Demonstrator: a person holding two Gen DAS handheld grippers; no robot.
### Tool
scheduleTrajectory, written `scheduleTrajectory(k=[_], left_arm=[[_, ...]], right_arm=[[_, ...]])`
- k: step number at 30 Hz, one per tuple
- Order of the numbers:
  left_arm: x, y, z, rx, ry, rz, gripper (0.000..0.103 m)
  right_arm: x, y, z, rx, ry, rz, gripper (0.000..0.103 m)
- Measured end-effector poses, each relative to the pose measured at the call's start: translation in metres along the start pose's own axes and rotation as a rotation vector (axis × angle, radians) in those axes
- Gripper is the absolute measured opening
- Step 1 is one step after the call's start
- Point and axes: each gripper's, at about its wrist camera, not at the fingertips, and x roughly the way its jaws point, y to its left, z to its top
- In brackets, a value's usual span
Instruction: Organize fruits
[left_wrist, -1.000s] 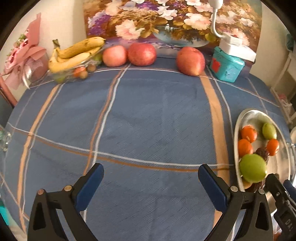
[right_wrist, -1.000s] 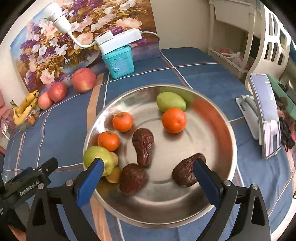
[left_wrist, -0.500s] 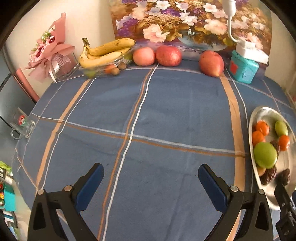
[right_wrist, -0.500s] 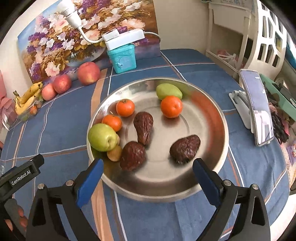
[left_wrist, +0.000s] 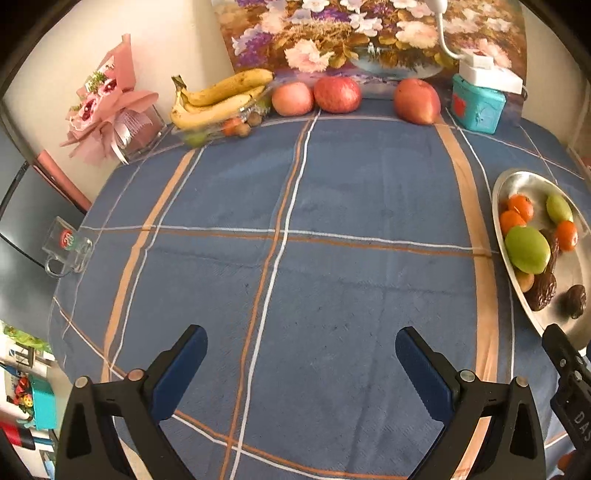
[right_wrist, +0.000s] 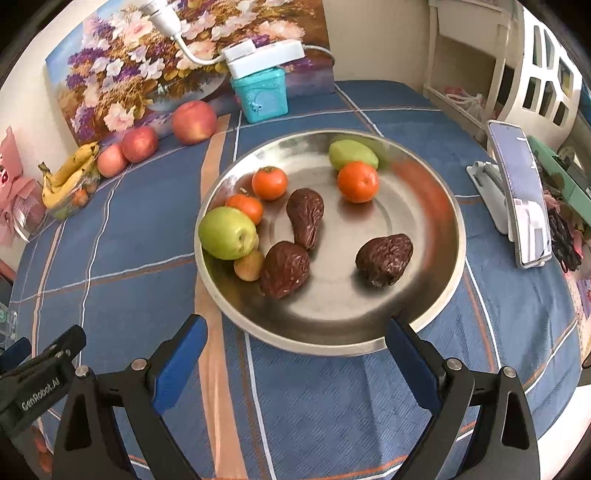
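Observation:
A round metal plate (right_wrist: 424, 184) on the blue checked tablecloth holds a green apple (right_wrist: 227, 232), three oranges (right_wrist: 357, 181), a green mango (right_wrist: 352, 154), three dark wrinkled fruits (right_wrist: 384, 259) and a small yellowish fruit (right_wrist: 249, 265). My right gripper (right_wrist: 295, 339) hovers open just before the plate's near rim, holding nothing. My left gripper (left_wrist: 301, 350) is open over bare cloth, with the plate (left_wrist: 517, 184) at its right. Three red apples (left_wrist: 336, 94) and a banana bunch (left_wrist: 218, 98) line the table's far edge.
A teal box (left_wrist: 478, 107) with a white lamp base stands by the flower painting. A pink bouquet (left_wrist: 107, 107) sits far left, a clear holder (left_wrist: 66, 243) at the left edge. A phone on a stand (right_wrist: 521, 199) is right of the plate.
Both grippers have pulled back and risen; more of the table shows in each view. The right gripper has drawn clear of the plate, its fingers now before the rim. Both stay open.

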Motion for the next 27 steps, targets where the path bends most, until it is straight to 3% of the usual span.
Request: scheduleTrajectory(k=[5, 9, 21, 27], left_arm=[[0.008, 0.000, -0.002, -0.026, 0.071, -0.064, 0.103], [0.007, -0.002, -0.002, -0.016, 0.074, -0.037, 0.103], [0.010, -0.001, -0.002, -0.023, 0.091, -0.052, 0.103], [0.013, -0.001, -0.002, -0.006, 0.081, -0.007, 0.103]], right_arm=[[0.002, 0.004, 0.001, -0.030, 0.017, -0.009, 0.097], [0.002, 0.006, 0.001, -0.038, 0.021, -0.014, 0.097], [0.001, 0.006, 0.001, -0.036, 0.022, -0.040, 0.097], [0.005, 0.008, -0.001, -0.047, 0.036, -0.051, 0.097]])
